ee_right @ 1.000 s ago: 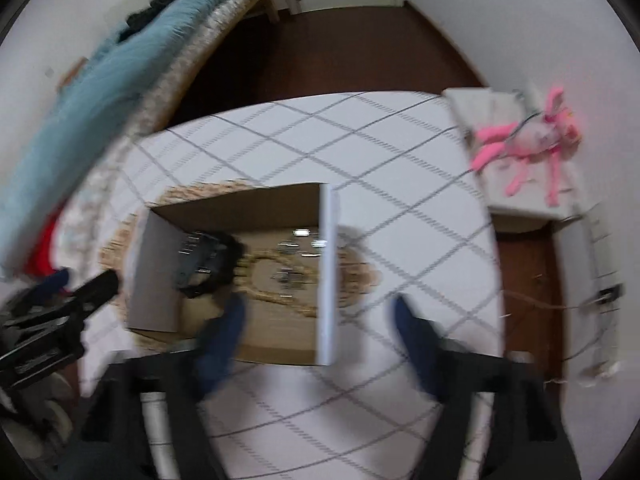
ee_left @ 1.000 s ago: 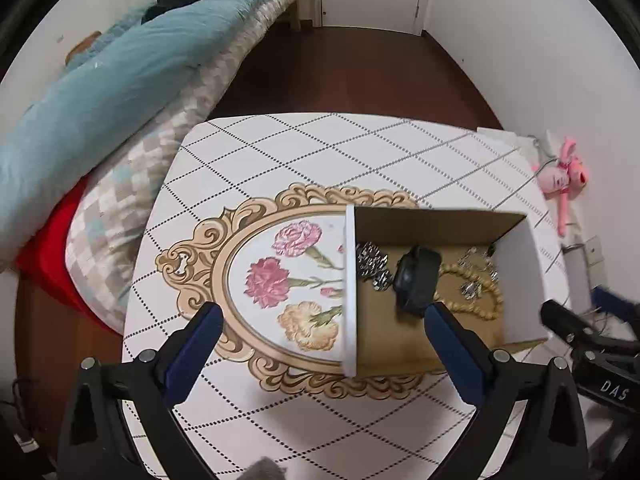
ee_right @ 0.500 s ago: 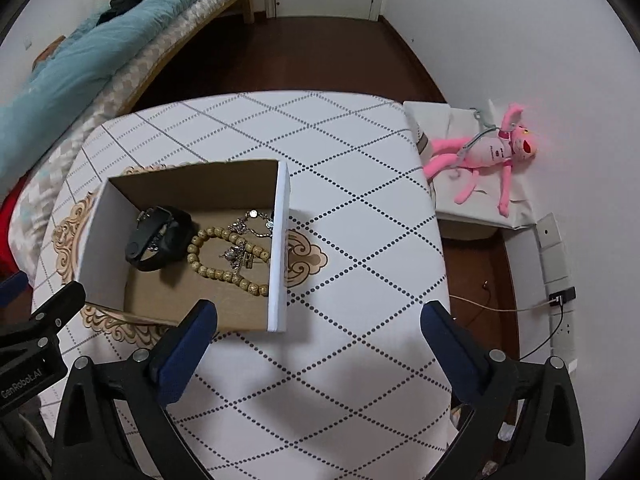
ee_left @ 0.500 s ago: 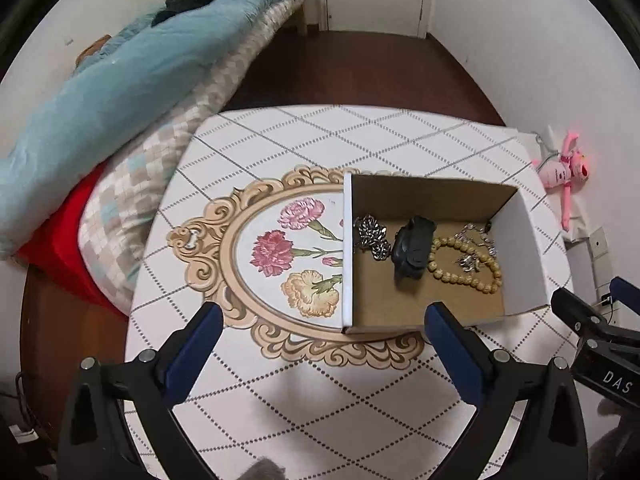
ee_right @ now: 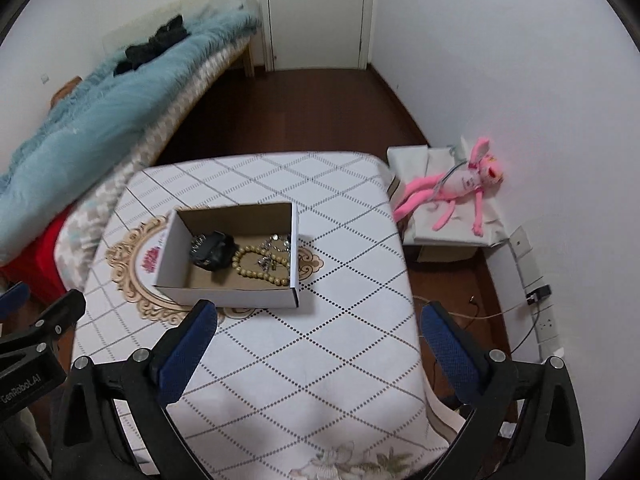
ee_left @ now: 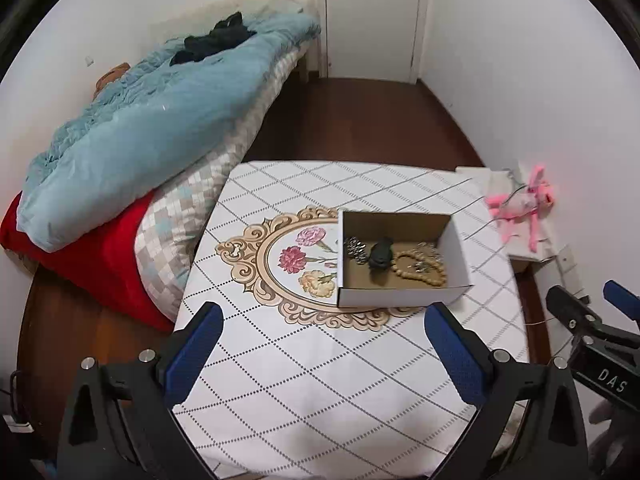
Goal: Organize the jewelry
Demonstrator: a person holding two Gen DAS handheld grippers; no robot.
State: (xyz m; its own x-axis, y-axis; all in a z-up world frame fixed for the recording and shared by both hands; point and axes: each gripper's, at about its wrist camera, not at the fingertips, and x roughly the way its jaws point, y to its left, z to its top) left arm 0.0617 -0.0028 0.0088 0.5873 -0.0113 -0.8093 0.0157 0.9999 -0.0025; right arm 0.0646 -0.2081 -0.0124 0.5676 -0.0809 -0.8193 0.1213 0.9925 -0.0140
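Left gripper (ee_left: pixel 322 346): fingers (ee_left: pixel 192 354) spread wide, blue pads facing each other, nothing between them. It hangs over the near part of the table (ee_left: pixel 320 380), which wears a white cloth with a dotted diamond grid and a floral medallion (ee_left: pixel 292 264).

Open cardboard box (ee_left: pixel 396 258), white outside and brown inside, sits beyond the left fingertips, ahead and a little toward the right finger, partly over the medallion. Well apart from the pads, no contact.

Box contents, left view: a small silver piece (ee_left: pixel 356 249) at the end nearest the medallion, a black wristband-like item (ee_left: pixel 380 257) in the middle, a tan bead bracelet (ee_left: pixel 420 270) at the far end with small metal charms lying on or by it. Cannot tell exactly what the charms are.

Right gripper (ee_right: pixel 318 344): also wide open and empty, pads (ee_right: pixel 448 354) apart over bare cloth. From this view the cardboard box (ee_right: pixel 236 264) lies ahead of its left finger, near the tip but not touching. Black item (ee_right: pixel 212 254) and beads (ee_right: pixel 260 264) visible inside.

Each gripper shows at the edge of the other's view, side by side.

Surroundings: bed with light blue duvet (ee_left: pixel 152 136) beyond the left side of the table; pink plush toy (ee_right: pixel 456 194) on a low white box past the right finger; closed white door (ee_left: pixel 372 16) straight ahead.
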